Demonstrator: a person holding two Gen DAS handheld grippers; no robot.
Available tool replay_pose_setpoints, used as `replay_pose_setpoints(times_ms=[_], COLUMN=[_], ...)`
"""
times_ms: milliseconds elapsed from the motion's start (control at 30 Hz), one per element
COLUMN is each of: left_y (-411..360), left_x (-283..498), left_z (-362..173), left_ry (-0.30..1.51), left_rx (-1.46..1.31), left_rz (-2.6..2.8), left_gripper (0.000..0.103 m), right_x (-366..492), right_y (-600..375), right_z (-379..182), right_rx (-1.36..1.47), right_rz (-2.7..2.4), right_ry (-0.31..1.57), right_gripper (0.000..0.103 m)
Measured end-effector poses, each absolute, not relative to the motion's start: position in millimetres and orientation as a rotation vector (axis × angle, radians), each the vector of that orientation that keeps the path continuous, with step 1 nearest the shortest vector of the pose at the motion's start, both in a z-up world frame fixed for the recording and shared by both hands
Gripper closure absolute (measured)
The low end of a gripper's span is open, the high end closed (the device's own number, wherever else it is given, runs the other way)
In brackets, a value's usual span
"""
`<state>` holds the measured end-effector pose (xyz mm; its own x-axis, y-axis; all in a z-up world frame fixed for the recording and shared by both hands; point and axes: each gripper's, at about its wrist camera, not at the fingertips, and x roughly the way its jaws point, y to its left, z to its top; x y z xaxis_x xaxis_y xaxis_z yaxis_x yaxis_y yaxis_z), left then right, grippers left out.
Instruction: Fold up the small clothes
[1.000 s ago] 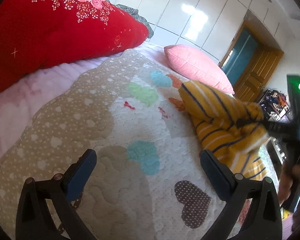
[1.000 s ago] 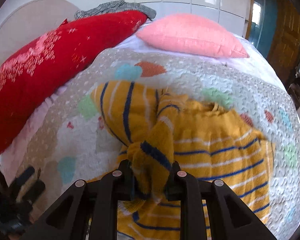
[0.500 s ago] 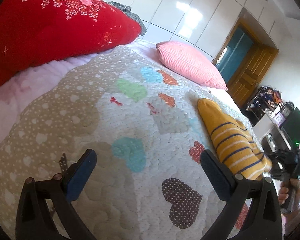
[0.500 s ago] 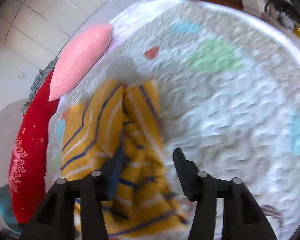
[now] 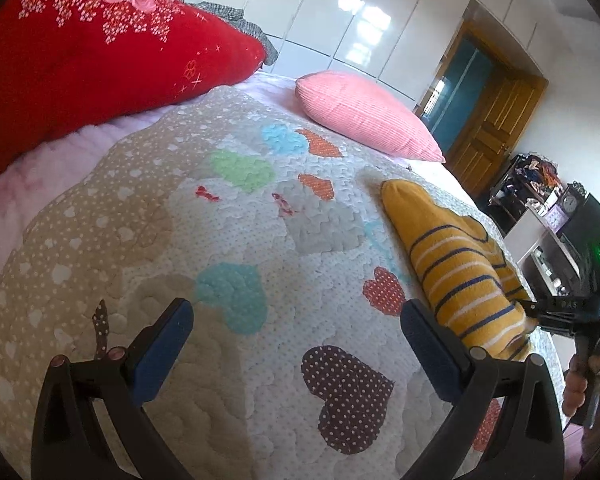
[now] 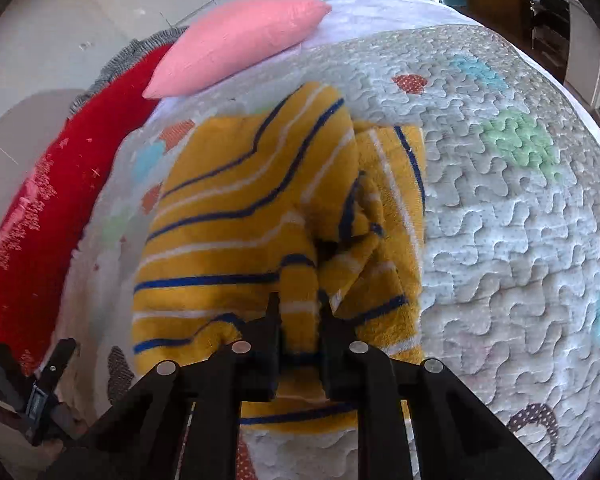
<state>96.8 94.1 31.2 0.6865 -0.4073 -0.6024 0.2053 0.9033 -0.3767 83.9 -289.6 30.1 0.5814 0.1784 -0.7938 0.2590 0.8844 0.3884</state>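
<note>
Right fingers (image 6: 276, 320) pinching striped garment (image 6: 260, 208)

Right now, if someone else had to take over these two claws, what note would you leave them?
Right claw: shut on a fold at the near edge of the yellow striped garment.
Left claw: open, holding nothing, over the heart-patterned quilt, left of the garment.
Garment: lying on the quilt, partly folded over itself, still bunched near the right claw.
Done: one side appears folded in.
Left: probably flatten the bunched part and finish folding, bringing in the left claw.
</note>
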Motion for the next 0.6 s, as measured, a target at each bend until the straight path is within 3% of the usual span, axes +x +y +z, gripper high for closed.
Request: replay_pose_setpoints(times_ms=[167, 233, 333, 433, 500, 533, 567, 600], left_y=[96.3, 94.4, 90.8, 87.2, 84.0, 82.9, 81.3, 79.7], left_x=[98.0, 97.9, 97.1, 96.7, 97.3, 97.1, 96.8, 96.2], left_z=[32.0, 31.1, 30.1, 28.2, 26.5, 25.9, 25.6, 25.6], left_ry=[0.744, 0.749, 0.749, 0.751, 0.759, 0.760, 0.761, 0.760], left_rx=[-0.303, -0.296, -0.281, -0.268, -0.258, -0.255, -0.249, -0.242], left_rz=[-0.341, -0.341, -0.338, -0.329, -0.326, -0.327, -0.328, -0.330], left_gripper=[0.000, 0.000, 0.000, 0.000, 0.000, 0.000, 0.000, 0.000], right_x=[51.6, 45.0, 34.1, 26.8, 31.5, 36.4, 47.8, 53.5], right_y=[-315.8, -325.2, -328.9, -324.5, -321.6, -317.4, -310.9, -307.8], right_z=[42.7, 36.3, 20.4, 41.8, 63.3, 72.1, 82.9, 87.7], right_rx=[0.498, 0.467, 0.371, 0.343, 0.348, 0.348, 0.335, 0.323], right_rz=[-0.159, -0.247, -0.328, -0.327, -0.299, -0.275, -0.242, -0.230], right_ry=[0.893, 0.925, 1.000, 0.917, 0.857, 0.831, 0.803, 0.791], right_gripper=[0.094, 0.102, 0.101, 0.100, 0.083, 0.050, 0.024, 0.019])
